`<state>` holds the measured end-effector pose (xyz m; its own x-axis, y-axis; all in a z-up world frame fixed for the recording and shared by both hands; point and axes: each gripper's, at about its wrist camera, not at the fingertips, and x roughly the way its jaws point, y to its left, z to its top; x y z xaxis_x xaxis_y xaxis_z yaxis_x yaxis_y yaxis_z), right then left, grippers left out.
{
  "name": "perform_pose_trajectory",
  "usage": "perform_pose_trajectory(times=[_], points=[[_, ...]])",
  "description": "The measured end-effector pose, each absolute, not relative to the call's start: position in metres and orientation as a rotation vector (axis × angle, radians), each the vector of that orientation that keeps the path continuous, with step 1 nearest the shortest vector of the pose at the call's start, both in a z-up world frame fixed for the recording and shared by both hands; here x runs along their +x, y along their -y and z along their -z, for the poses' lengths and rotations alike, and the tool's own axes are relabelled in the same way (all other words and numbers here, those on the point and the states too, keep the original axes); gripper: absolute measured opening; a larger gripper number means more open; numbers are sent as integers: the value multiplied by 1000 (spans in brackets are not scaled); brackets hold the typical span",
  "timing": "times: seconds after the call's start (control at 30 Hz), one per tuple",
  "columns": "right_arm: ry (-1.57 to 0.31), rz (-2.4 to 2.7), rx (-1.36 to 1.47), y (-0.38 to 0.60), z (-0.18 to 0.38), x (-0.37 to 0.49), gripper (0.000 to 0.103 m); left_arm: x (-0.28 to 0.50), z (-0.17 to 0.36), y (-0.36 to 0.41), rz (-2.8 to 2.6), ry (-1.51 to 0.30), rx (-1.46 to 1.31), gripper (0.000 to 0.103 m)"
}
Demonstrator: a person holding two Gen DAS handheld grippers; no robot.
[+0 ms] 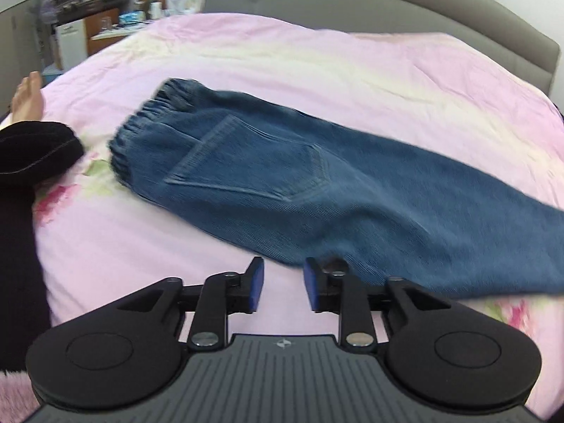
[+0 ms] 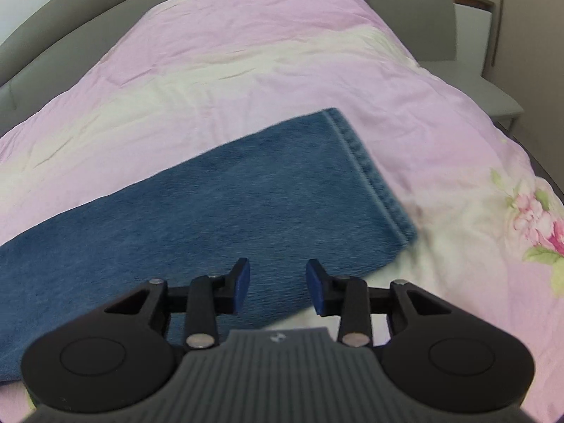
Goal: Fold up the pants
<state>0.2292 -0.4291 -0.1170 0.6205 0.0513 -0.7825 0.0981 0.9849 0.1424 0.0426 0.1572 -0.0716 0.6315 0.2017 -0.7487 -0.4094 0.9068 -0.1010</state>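
My left tool [image 1: 282, 283] and right tool [image 2: 277, 283] stood apart, empty, at the near edge of the pants [image 1: 317, 190], halved lengthwise on the bed [image 1: 317, 60]. Soft, weighty denim; I judged waistband [image 1: 155, 123] and hem [image 2: 370, 176] best.

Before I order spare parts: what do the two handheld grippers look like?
The left gripper and the right gripper match: matte black linkage arms with silver pivot screws, blue rubber pads on the fingers, round black side housings, and a ribbed grey body bearing a small white logo.
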Motion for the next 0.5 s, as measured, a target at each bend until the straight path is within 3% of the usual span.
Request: perform_pose_trajectory(times=[0.1,0.2,0.5], points=[[-888,-80,106,376,107,233,43,44,71,-186,-415,-765,-358,59],[-885,-176,17,323,102,236,44,43,74,-219,-460,-728,-477,71],[-891,-339,-189,197,110,244,54,47,97,-315,-555,-651,-835,81]])
